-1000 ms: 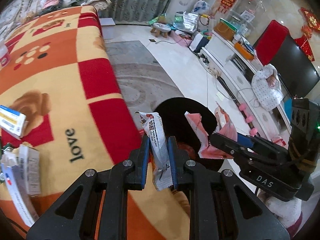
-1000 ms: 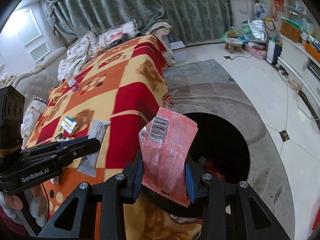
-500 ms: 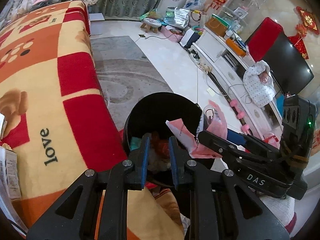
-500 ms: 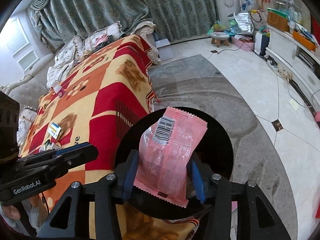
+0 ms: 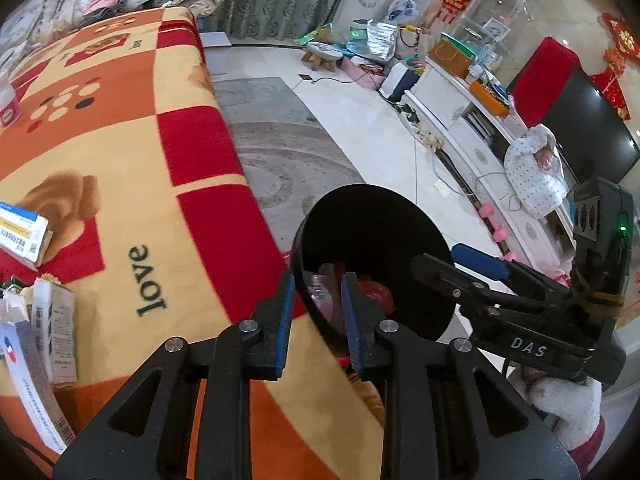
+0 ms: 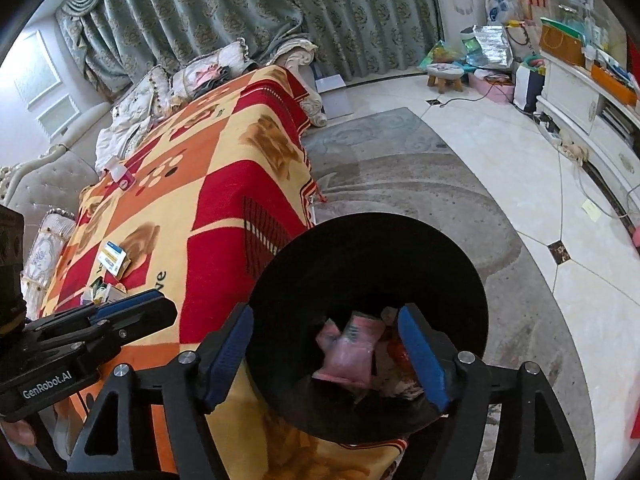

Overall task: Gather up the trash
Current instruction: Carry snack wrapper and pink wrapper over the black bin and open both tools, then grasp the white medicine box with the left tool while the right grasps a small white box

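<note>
Right now both grippers hang over the black trash bin (image 6: 460,264) that stands on the floor against the edge of the table (image 5: 120,152), which is draped in a red, orange and yellow checked blanket with "love" printed on it.

The right gripper (image 6: 326,354) has its blue-padded fingers (image 6: 420,356) spreading apart, with nothing pinched between them. Below the gap, a pink wrapper (image 6: 352,350) is loose inside the bin, blurred, above other crumpled rubbish at the bottom. It touches neither pad.

The left gripper (image 5: 318,312) sits just beside it, over the bin's near rim. Its fingers (image 5: 352,320) stand only a little apart and are easing open; nothing is held between them. Through the narrow gap I can see trash in the bin, including a pale, clear-looking wrapper and something red, too dim to make out further.

More litter lies on the blanket, well apart from the bin: a blue, white and yellow box (image 5: 22,236) by a brown bear print, a torn grey carton (image 5: 54,336) near the table's front edge, and a long white printed packet (image 5: 34,396) beside that. A small bottle with a pink label (image 5: 8,100) stands farther back.

A grey rug (image 6: 400,184) covers the floor around the bin, with pale tiles beyond it.
</note>
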`<state>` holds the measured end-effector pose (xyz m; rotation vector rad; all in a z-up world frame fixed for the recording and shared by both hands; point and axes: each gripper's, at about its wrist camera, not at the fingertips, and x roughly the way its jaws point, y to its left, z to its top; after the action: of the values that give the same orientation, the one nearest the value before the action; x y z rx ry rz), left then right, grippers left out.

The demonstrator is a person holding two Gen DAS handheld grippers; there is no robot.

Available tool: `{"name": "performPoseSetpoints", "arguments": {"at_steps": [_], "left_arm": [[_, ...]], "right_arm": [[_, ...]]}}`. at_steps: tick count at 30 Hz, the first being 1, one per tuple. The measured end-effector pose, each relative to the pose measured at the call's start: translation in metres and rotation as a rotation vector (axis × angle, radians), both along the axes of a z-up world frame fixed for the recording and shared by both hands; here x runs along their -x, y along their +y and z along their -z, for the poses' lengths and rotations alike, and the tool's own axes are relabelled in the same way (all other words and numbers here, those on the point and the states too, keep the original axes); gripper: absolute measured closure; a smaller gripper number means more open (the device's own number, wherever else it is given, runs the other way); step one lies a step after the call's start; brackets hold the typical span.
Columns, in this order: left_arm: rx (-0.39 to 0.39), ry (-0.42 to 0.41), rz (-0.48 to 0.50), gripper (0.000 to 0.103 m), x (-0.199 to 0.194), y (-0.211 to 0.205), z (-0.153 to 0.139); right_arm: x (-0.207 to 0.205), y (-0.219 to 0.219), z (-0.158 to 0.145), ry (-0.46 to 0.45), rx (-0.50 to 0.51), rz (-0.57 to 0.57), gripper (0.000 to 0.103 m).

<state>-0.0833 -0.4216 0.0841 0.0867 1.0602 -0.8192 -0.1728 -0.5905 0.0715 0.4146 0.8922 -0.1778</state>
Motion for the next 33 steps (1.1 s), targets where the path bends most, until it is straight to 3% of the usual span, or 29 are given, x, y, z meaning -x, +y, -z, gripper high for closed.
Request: {"name": "performPoseSetpoints", "arguments": {"at_steps": [6,10,13,25,33], "left_arm": [[-0.014,-0.02,-0.022,0.072,0.0,0.014,-0.001],[-0.027,-0.04,-0.046,0.059,0.0,0.029,-0.003],[-0.026,-0.045,-0.067,0.055,-0.002,0.046,-0.004],[-0.068,-0.069,-0.206,0.053,-0.009,0.151,-0.007],[-0.096,-0.023,-0.29,0.051,-0.02,0.206,0.019]], "right_arm": [[-0.005,0.012,-0.003,0.002,0.003,-0.03,0.03],[-0.009,0.023,-0.004,-0.002,0.0,-0.057,0.029],[-0.016,0.036,-0.006,-0.002,-0.004,-0.086,0.029],[-0.046,0.108,-0.006,-0.003,-0.012,-0.244,0.03],[-0.065,0.153,0.0,0.01,-0.015,-0.337,0.03]]}}
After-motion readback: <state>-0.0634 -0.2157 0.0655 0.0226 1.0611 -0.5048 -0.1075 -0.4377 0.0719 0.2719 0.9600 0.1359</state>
